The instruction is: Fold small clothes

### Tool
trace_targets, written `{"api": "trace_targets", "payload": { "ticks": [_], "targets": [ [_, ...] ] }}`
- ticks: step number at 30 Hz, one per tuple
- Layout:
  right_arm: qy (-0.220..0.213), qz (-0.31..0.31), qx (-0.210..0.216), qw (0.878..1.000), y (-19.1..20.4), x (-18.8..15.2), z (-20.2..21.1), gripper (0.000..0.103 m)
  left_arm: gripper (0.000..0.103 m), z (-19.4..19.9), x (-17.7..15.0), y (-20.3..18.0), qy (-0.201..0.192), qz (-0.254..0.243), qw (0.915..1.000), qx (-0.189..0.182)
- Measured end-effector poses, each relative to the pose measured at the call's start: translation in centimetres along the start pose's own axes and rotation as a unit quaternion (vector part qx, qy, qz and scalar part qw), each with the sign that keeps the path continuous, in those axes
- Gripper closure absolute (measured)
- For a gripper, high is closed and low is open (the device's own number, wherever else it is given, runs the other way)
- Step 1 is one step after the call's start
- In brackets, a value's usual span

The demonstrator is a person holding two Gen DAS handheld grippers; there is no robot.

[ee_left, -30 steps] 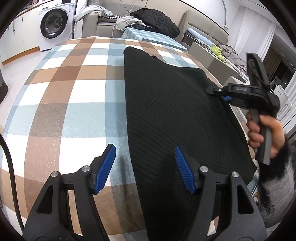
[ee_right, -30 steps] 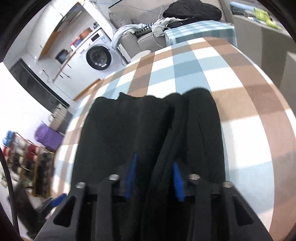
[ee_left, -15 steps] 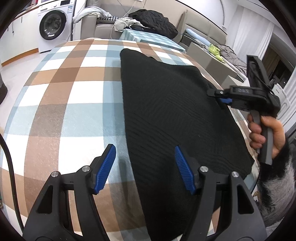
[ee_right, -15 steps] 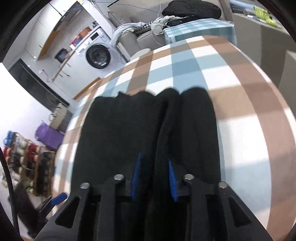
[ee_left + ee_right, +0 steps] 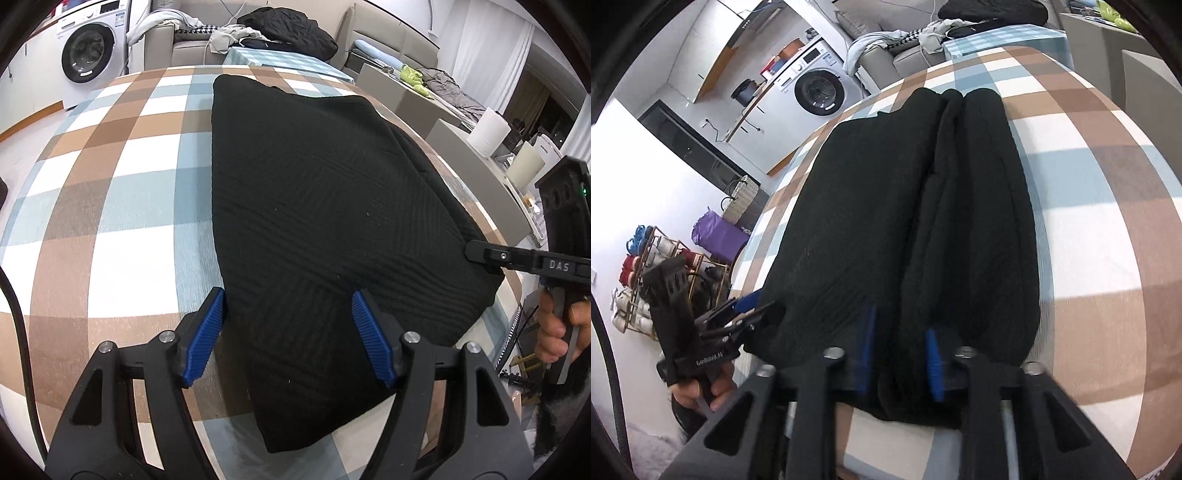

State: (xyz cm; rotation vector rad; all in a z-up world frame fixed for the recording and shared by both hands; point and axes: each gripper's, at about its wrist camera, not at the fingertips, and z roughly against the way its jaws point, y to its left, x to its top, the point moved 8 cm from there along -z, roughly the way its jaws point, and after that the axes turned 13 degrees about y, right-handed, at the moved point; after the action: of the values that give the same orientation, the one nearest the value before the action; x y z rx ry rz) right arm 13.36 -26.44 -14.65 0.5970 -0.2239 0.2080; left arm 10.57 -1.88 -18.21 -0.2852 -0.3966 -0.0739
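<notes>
A black knit garment (image 5: 314,192) lies lengthwise on the checked tablecloth (image 5: 110,206). My left gripper (image 5: 288,295) hovers over its near left edge. Its jaws are opening, the cloth passes under both blue pads (image 5: 207,332), and neither presses on it. In the right wrist view the garment (image 5: 864,206) shows a raised lengthwise fold. My right gripper (image 5: 900,321) is closing on that fold at the near hem, pads against the cloth. From the left wrist view the right gripper (image 5: 480,254) bites the garment's near right corner, held by a hand (image 5: 554,325). The left gripper (image 5: 757,306) sits at the hem's left.
The table's rim (image 5: 1089,192) curves close on the right and near sides. Beyond it stand a washing machine (image 5: 86,55), a sofa piled with clothes (image 5: 280,29), two paper rolls (image 5: 487,131) on a counter, and a shoe rack (image 5: 646,266) beside a purple bag (image 5: 716,236).
My right gripper has pulled the garment's fold toward the near edge, stretching the cloth longer and flatter. My left gripper has shifted right, so the garment's edge now lies between its fingers.
</notes>
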Motion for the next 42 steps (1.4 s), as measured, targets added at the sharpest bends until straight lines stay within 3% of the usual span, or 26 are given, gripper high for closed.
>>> {"api": "trace_targets", "payload": {
  "ticks": [3,8,12,13,17,19,22,25,27,31,33,37,40,42],
  "targets": [
    [-0.010,0.003,0.017,1.000,0.6,0.3,0.5,0.096,0.036,0.3,0.0,0.1,-0.002,-0.001,1.0000,0.004],
    [0.006,0.011,-0.003,1.000,-0.1,0.9,-0.1,0.095,0.036,0.6,0.0,0.5,-0.003,0.004,1.0000,0.005],
    [0.001,-0.002,0.035,0.999,-0.5,2.3,0.0,0.062,0.036,0.6,0.1,0.9,-0.005,0.009,0.9999,0.005],
    [-0.003,0.000,0.040,0.999,-0.3,2.9,-0.1,0.062,0.036,0.6,0.2,1.0,-0.005,0.010,0.9999,0.005],
    [-0.006,0.023,0.016,1.000,0.3,5.0,-1.8,0.064,0.036,0.7,0.7,1.3,-0.009,0.017,0.9998,0.009],
    [-0.003,0.037,-0.014,0.999,0.3,5.7,-3.0,0.084,0.036,0.9,1.1,1.6,-0.013,0.023,0.9996,0.011],
    [-0.005,0.056,-0.032,0.998,1.6,6.3,-2.2,0.093,0.036,1.4,1.6,1.7,-0.020,0.024,0.9995,0.009],
    [-0.053,0.097,-0.046,0.993,4.1,6.7,1.9,0.094,0.036,1.9,1.9,1.7,-0.025,0.025,0.9994,-0.003],
    [-0.064,0.098,-0.069,0.991,3.6,6.4,3.2,0.094,0.036,1.8,2.0,1.8,-0.025,0.024,0.9994,-0.003],
    [-0.024,0.033,-0.101,0.994,-1.6,5.4,0.9,0.094,0.036,1.1,2.2,1.8,-0.018,0.024,0.9995,-0.003],
    [-0.002,0.019,-0.087,0.996,-2.6,4.7,0.0,0.092,0.036,0.9,2.1,1.6,-0.017,0.022,0.9996,-0.002],
    [-0.014,0.010,-0.069,0.997,-3.0,5.2,1.0,0.080,0.036,0.6,2.1,1.6,-0.015,0.024,0.9996,-0.006],
    [-0.029,0.007,-0.044,0.999,-3.1,7.0,1.0,0.072,0.036,0.5,2.3,1.6,-0.015,0.025,0.9996,-0.007],
    [-0.032,-0.007,-0.044,0.998,-3.1,8.7,0.0,0.072,0.036,0.4,2.4,1.6,-0.015,0.025,0.9996,-0.006]
  ]
}}
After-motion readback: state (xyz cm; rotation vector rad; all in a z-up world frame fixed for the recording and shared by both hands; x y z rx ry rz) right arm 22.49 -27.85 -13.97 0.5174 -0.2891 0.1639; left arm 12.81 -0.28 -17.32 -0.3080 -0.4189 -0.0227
